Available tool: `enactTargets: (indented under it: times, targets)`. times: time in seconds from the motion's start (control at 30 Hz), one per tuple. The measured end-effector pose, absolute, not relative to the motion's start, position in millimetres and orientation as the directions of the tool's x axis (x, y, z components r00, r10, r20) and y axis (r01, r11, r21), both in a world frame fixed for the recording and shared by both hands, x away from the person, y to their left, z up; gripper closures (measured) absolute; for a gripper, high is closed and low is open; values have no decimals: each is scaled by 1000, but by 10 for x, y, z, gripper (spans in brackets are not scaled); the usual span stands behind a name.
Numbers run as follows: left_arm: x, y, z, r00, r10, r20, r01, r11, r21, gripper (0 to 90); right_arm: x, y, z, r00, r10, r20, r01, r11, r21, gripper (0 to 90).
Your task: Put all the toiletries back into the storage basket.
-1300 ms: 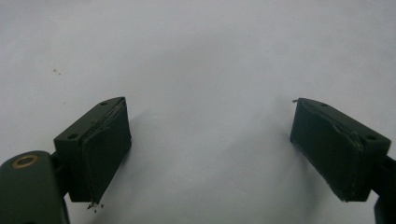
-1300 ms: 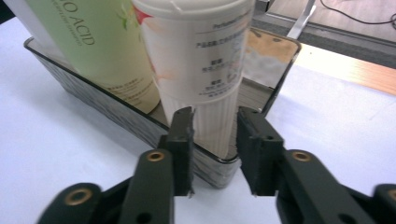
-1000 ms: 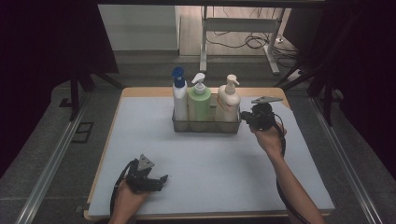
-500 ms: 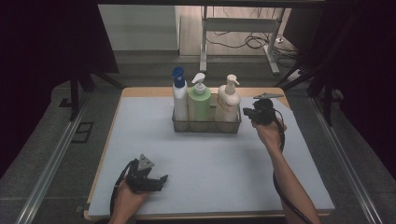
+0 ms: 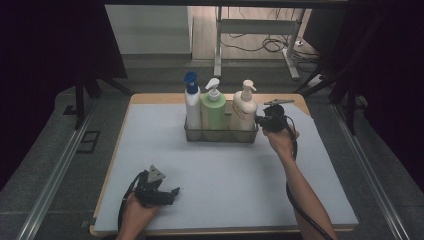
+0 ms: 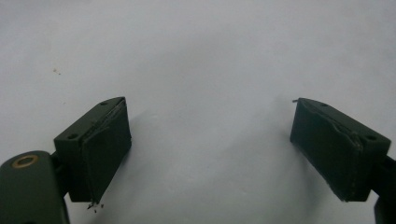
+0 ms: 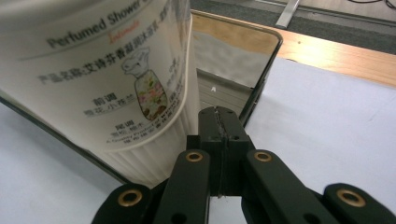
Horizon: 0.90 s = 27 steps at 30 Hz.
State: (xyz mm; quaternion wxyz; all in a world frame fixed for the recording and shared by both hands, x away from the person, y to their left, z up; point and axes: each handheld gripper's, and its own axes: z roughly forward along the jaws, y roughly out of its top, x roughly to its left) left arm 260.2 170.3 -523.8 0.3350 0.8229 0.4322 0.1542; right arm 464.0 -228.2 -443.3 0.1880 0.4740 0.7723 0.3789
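Observation:
A clear basket (image 5: 220, 136) stands at the back middle of the white mat. It holds a white bottle with a blue cap (image 5: 192, 105), a green pump bottle (image 5: 213, 107) and a cream pump bottle (image 5: 244, 111). My right gripper (image 5: 259, 120) is at the basket's right end. In the right gripper view its jaws (image 7: 218, 112) are pressed together at the basket's dark-rimmed end wall (image 7: 266, 70), beside the cream bottle (image 7: 107, 79), and seem to pinch that thin wall. My left gripper (image 5: 172, 192) lies low at the mat's near left, jaws (image 6: 210, 149) wide apart over bare mat.
The white mat (image 5: 225, 170) covers a wooden table (image 5: 150, 98) whose edge shows at the back. Dark floor and metal rails flank both sides, with desk legs and cables behind. Open mat lies between the basket and the near edge.
My right gripper has moved left and a little down to the basket's right end. The left hand and the bottles have stayed put.

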Motion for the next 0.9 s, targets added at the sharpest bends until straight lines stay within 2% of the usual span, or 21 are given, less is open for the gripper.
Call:
enactTargets:
  times: [0.9]
  targets:
    - [2602, 1703, -5238, 579, 814, -36, 608, -402, 684, 121, 4659, -2179, -4514, -486, 871, 70, 607, 279, 744, 893]
